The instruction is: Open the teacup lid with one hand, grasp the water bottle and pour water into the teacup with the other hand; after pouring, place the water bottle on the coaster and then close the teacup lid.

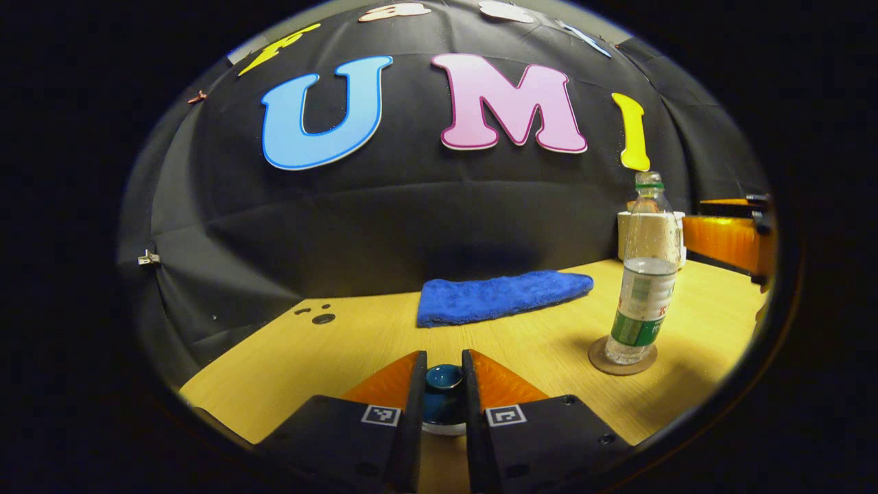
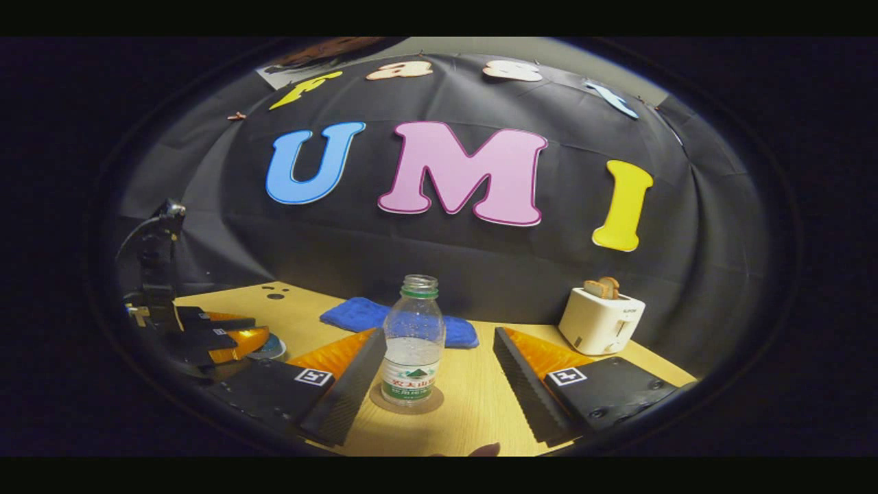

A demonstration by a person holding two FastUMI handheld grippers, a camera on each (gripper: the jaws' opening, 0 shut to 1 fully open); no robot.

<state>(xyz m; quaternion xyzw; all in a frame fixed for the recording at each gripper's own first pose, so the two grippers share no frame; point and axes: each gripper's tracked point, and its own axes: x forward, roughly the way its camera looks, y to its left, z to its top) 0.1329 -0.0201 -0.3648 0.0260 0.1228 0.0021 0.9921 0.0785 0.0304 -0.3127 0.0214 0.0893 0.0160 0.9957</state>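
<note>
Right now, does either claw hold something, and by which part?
The left claw holds the teacup lid by its dark blue knob. The right claw is open, holding nothing; the water bottle stands on the coaster.

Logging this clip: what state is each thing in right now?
Water bottle: upright on coaster, uncapped, partly full.
Teacup lid: knob between left gripper jaws.
Right gripper: open, bottle between jaws, untouched.
Toaster: toast sticking up.
Blue cloth: folded on table.

One water bottle (image 2: 411,341), one coaster (image 1: 622,359), one teacup lid (image 1: 443,398), one blue cloth (image 1: 499,296), one toaster (image 2: 601,320).
</note>
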